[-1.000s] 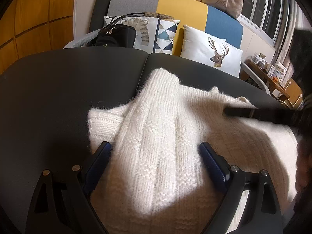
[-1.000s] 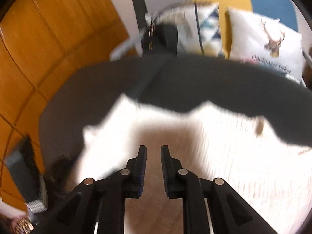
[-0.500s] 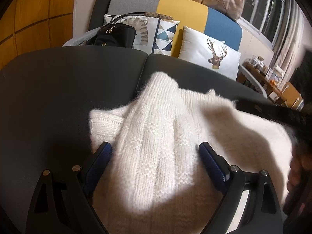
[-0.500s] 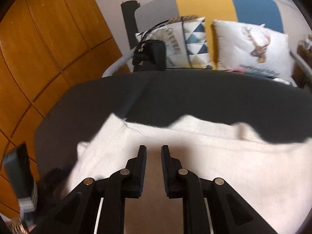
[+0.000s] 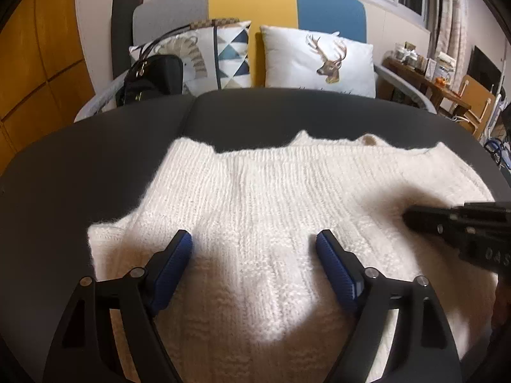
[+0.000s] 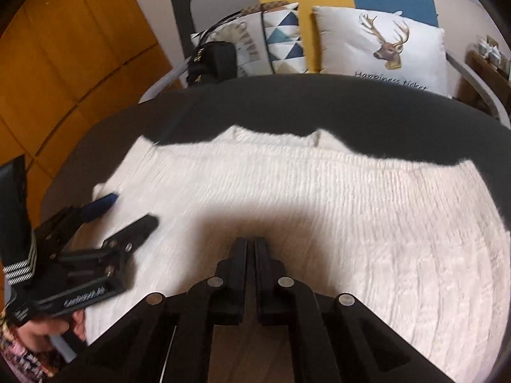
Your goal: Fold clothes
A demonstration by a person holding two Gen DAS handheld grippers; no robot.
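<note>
Left wrist view had the left claw (image 5: 254, 245) spread wide and empty, low over the near part of the white knit sweater (image 5: 287, 191). One second earlier a narrow folded piece, likely a sleeve, ran up between those fingers; now the view looked across a broad, flat panel with its ribbed edge at the far side, so the camera had swung from the left end toward the middle. From the right, the right claw (image 5: 447, 220) reached over the sweater. Its own view showed its fingers clenched together with nothing visible between them, its tip (image 6: 250, 242) just above the knit; that view had been blurred a second before and was steadier now.

Sweater lay spread across the dark desk (image 5: 95, 159), part-folded, by my judgement, with its left end doubled in. Beyond the desk stood a black handbag (image 5: 150, 76), two cushions (image 5: 319, 60) and a sofa back (image 5: 281, 3).

Both claws seemed to be lining up along the near side, perhaps for a further fold.
</note>
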